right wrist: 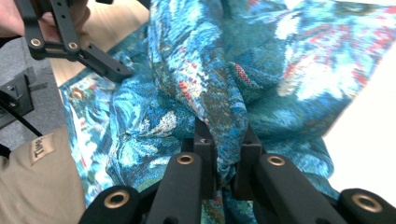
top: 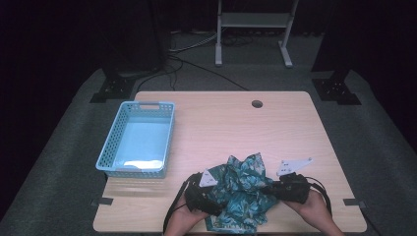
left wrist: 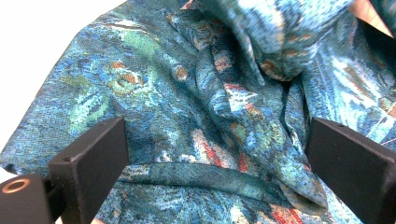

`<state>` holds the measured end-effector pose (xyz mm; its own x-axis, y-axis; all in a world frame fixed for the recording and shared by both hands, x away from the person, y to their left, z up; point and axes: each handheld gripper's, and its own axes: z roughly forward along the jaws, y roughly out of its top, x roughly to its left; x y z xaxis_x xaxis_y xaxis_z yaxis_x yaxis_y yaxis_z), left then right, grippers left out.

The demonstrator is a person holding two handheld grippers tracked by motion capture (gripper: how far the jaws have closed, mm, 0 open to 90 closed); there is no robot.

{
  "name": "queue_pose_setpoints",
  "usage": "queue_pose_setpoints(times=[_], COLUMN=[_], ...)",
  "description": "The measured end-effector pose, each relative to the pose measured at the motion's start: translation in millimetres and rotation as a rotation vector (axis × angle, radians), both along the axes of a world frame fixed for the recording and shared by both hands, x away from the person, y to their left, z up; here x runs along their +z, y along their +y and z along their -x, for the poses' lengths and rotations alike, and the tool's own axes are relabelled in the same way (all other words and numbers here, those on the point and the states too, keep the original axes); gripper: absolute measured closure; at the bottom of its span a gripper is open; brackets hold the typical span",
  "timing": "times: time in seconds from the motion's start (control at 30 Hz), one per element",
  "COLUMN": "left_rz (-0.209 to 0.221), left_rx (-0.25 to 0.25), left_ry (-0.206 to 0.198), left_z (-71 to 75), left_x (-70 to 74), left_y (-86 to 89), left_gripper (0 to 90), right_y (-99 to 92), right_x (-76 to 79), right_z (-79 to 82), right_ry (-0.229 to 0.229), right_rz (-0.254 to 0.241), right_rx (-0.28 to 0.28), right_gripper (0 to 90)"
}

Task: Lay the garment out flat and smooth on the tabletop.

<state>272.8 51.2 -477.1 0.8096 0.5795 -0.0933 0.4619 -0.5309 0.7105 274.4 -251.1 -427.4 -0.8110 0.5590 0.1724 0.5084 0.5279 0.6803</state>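
Observation:
A crumpled teal patterned cloth (top: 242, 191) lies bunched at the table's near edge between my two grippers. In the left gripper view the cloth (left wrist: 210, 102) spreads under and between the wide-apart jaws of my left gripper (left wrist: 219, 163), which stands open against the cloth's left side (top: 209, 196). My right gripper (right wrist: 228, 154) is shut on a pinched fold of the cloth (right wrist: 224, 93) and sits at the cloth's right side (top: 275, 188). The other hand's gripper (right wrist: 100, 63) shows at the upper left of the right gripper view.
A light blue perforated basket (top: 138, 139) stands on the left part of the wooden table (top: 236, 123). A round cable hole (top: 256, 103) is near the far edge. Grey carpet and a white stand's legs (top: 253, 29) lie beyond the table.

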Motion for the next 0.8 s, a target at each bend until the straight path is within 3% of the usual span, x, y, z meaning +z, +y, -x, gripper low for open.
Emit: queue_pose_setpoints(times=[0.37, 0.8], left_rz=[0.005, -0.025], left_rx=[0.005, 0.003], left_ry=[0.000, -0.004], left_z=[-1.2, -1.4], left_x=[-0.5, 0.6], left_y=[0.1, 0.0], left_gripper=[5.9, 5.9], right_y=[-40.8, -84.9], right_x=[1.4, -20.0], right_z=[5.0, 7.3], right_ry=[-0.001, 0.032], right_rz=[0.048, 0.096], right_rx=[-0.068, -0.164], right_gripper=[84.0, 82.8])
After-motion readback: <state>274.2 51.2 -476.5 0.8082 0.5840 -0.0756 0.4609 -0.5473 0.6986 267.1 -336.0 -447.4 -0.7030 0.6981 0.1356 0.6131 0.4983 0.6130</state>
